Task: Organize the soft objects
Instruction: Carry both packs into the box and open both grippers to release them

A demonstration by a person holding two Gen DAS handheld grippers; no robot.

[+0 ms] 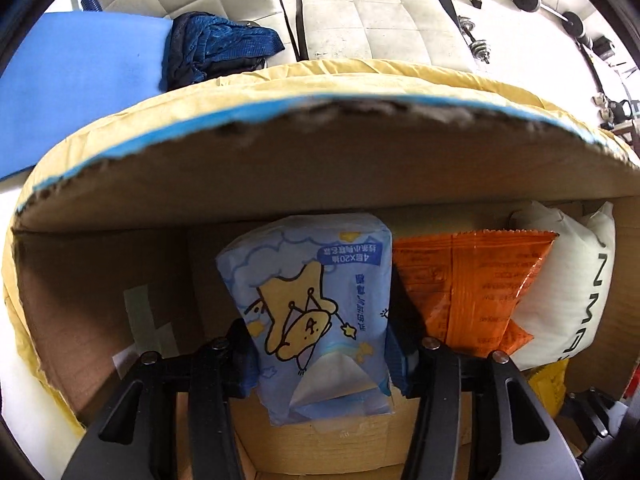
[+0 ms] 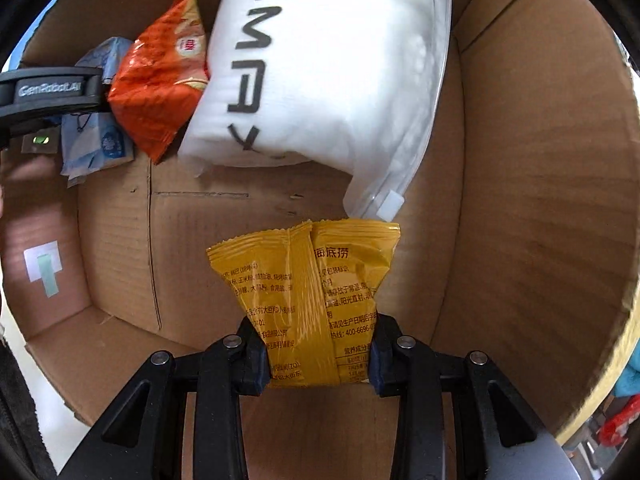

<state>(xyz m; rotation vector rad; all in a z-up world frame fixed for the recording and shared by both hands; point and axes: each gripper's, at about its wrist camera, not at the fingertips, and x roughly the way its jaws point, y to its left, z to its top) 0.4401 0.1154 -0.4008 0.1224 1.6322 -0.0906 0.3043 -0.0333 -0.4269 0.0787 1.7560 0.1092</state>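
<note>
1. Black left gripper (image 1: 322,354): jaws closed partway onto a light-blue soft tissue pack with a yellow cartoon star (image 1: 316,312), pinching its sides. The pack stands inside the brown cardboard box (image 1: 100,280), its far end against the back wall.
2. Just right of the tissue pack, touching it: an orange foil snack bag (image 1: 468,292). Beyond that, a white soft pillow-like pack in clear plastic with black lettering (image 1: 576,288), against the box's right wall.
3. Black right gripper (image 2: 318,354): jaws closed partway onto a yellow foil snack bag printed with Chinese text (image 2: 308,292), gripping its lower end. The bag is inside the same box, above the floor panel; its top edge lies just beside the white pack's zipper corner. Contact with the floor cannot be determined.
4. Right wrist view: left gripper enters at the left edge, beside the orange bag.
5. Outside the box, behind its flap: a blue foam sheet (image 1: 76,92) and a dark blue mesh fabric bundle (image 1: 216,48).
</note>
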